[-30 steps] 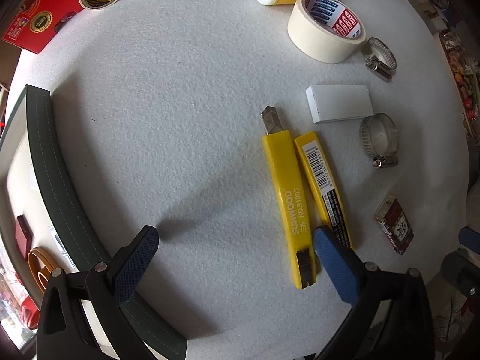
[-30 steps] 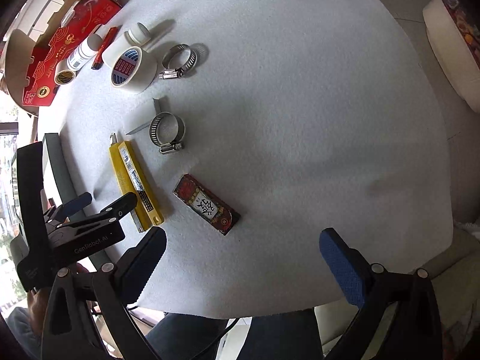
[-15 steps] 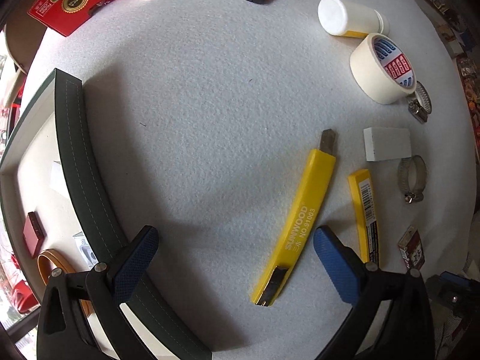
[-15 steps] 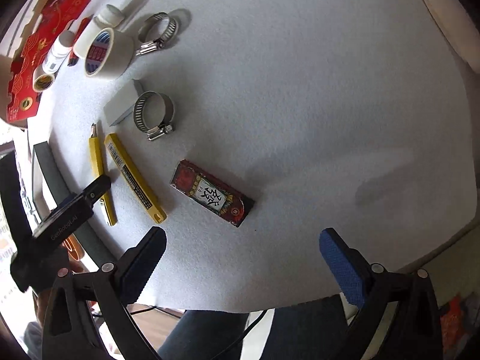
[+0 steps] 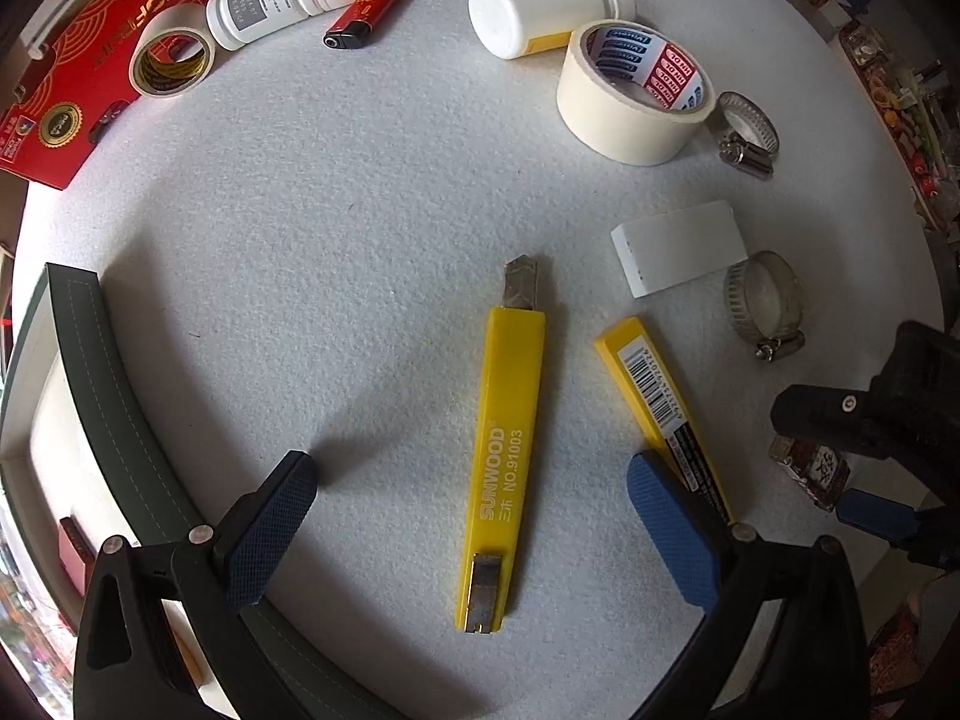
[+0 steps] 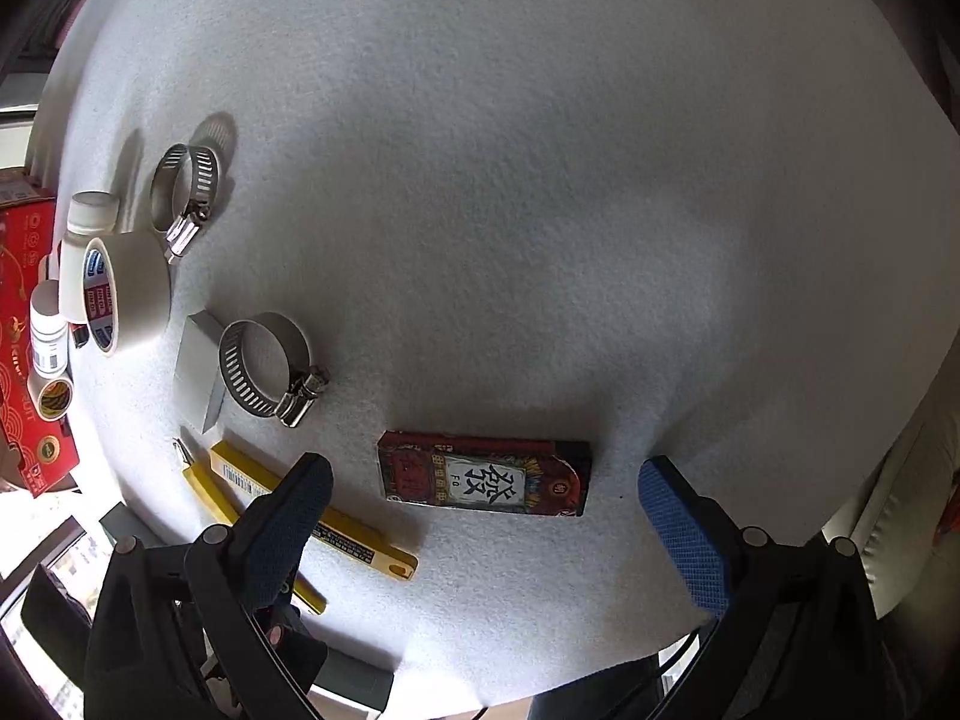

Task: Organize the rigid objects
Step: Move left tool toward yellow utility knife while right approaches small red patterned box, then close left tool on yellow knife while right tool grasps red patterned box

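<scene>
Felt (image 5: 336,252), white and nubby, covers the whole table, and the rigid things lie spread on it. Largest is the masking tape roll (image 5: 636,99), a cream paper ring next to a smooth white plastic bottle (image 5: 540,15). Then comes the yellow utility knife (image 5: 501,468), a long flat plastic body with a dull steel blade showing at its far end. It lies between the wide-spread pads of the left gripper (image 5: 474,531), which holds nothing. Just beside it lies a thinner yellow blade case (image 5: 660,408) with a barcode.

The right gripper (image 6: 486,531) is also wide apart and empty, and a small red printed box (image 6: 483,477) lies between its pads. Smallest are two ribbed steel hose clamps (image 6: 264,369).

I judge the step is approach before grasping. Next each gripper must lower and close across the narrow width of its object.
</scene>
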Action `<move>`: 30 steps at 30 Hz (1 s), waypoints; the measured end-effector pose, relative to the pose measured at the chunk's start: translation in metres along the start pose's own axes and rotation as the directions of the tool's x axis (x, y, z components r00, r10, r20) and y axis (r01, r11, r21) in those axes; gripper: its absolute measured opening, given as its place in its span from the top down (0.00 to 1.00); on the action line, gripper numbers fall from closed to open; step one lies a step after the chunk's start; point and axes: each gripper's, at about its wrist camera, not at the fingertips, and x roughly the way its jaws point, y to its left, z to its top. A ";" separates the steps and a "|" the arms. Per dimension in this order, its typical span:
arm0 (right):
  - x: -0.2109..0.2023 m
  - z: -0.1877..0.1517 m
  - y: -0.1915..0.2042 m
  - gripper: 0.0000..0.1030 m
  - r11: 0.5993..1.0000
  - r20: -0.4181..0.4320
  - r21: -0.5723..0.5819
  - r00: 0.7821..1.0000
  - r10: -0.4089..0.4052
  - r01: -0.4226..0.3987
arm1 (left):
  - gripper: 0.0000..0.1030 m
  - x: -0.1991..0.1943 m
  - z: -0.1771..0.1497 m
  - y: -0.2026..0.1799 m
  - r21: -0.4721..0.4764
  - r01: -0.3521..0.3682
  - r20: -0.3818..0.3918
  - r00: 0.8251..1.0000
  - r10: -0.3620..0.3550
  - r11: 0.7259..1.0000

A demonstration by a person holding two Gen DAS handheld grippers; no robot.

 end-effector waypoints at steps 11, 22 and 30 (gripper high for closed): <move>0.023 0.002 0.029 0.00 0.993 -0.017 -0.012 0.993 -0.116 0.116 | 0.00 -0.004 -0.034 0.022 0.003 0.002 0.034 0.999 -0.002 1.000; 0.005 -0.010 0.028 0.22 0.987 -0.009 -0.078 0.990 -0.138 0.137 | 0.16 -0.014 -0.026 0.008 0.046 0.005 0.007 1.000 -0.006 0.999; 0.004 -0.022 0.029 0.31 0.972 -0.046 -0.180 0.986 -0.162 0.152 | 0.83 -0.030 -0.029 0.006 0.051 0.061 0.001 0.998 -0.061 0.997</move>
